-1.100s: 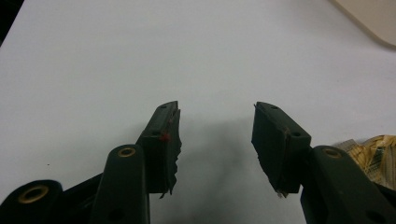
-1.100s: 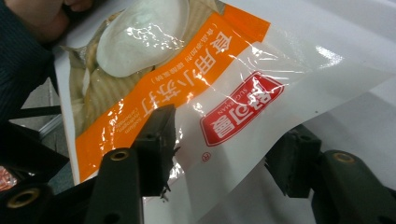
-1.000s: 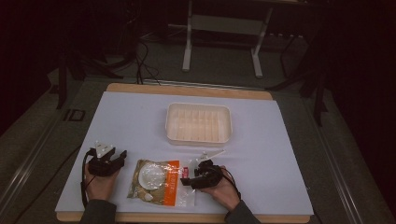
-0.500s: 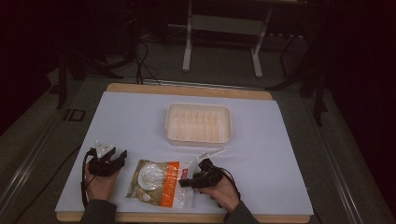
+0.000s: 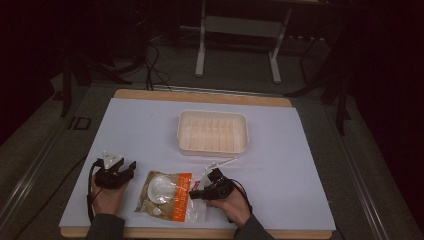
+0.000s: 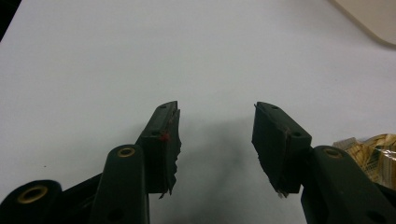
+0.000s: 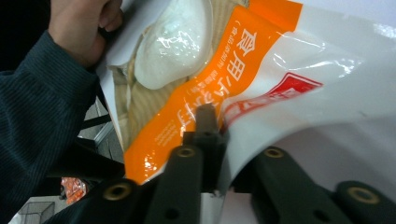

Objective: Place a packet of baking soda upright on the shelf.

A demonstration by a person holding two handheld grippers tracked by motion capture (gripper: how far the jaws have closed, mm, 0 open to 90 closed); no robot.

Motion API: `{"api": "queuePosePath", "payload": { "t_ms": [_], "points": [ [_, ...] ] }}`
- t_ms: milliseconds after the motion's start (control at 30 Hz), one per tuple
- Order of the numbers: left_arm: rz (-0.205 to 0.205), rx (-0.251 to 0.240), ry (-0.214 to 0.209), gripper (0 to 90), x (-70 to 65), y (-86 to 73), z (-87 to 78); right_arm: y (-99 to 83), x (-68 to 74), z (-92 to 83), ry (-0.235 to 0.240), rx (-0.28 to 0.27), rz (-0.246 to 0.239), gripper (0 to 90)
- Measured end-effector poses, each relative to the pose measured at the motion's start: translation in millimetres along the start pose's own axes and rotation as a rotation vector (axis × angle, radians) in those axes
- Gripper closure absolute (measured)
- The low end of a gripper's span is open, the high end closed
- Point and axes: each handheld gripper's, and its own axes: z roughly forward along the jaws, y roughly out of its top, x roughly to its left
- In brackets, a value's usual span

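Your right gripper (image 5: 196,193) has just closed, clamping the clear orange-striped plastic food bag (image 5: 167,196); your left gripper (image 6: 215,133), left of it, gapes empty.

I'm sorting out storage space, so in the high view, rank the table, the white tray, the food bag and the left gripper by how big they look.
1. Table, by far the largest.
2. White tray.
3. Food bag, somewhat smaller than the tray, though it lies nearer the camera.
4. Left gripper, the smallest.
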Motion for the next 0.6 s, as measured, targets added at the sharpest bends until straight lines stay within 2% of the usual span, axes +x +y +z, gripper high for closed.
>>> {"api": "queuePosePath", "payload": {
  "t_ms": [133,233,367,467,500,600],
  "points": [
    [-0.002,0.000,-0.001,51.1,0.2,0.0,-0.1,4.8,6.0,-2.6,-0.010,-0.010,-0.020,89.8],
    [-0.001,-0.002,-0.002,51.1,0.2,0.0,-0.1,10.9,10.2,-7.9,0.013,-0.027,-0.019,89.9],
    [-0.003,-0.002,-0.002,51.1,0.3,0.0,-0.2,16.8,16.8,-11.7,0.011,-0.033,-0.035,90.0],
    [-0.002,-0.003,-0.002,51.1,0.3,0.0,-0.2,20.4,24.1,-14.6,0.005,-0.042,-0.068,90.0],
    [-0.002,-0.003,-0.002,51.1,0.2,0.0,-0.2,23.6,30.6,-17.3,0.004,-0.045,-0.090,90.0],
    [-0.001,-0.002,-0.001,51.1,0.0,0.0,-0.3,26.4,35.2,-18.9,0.007,-0.049,-0.108,90.0]
  ]
}}
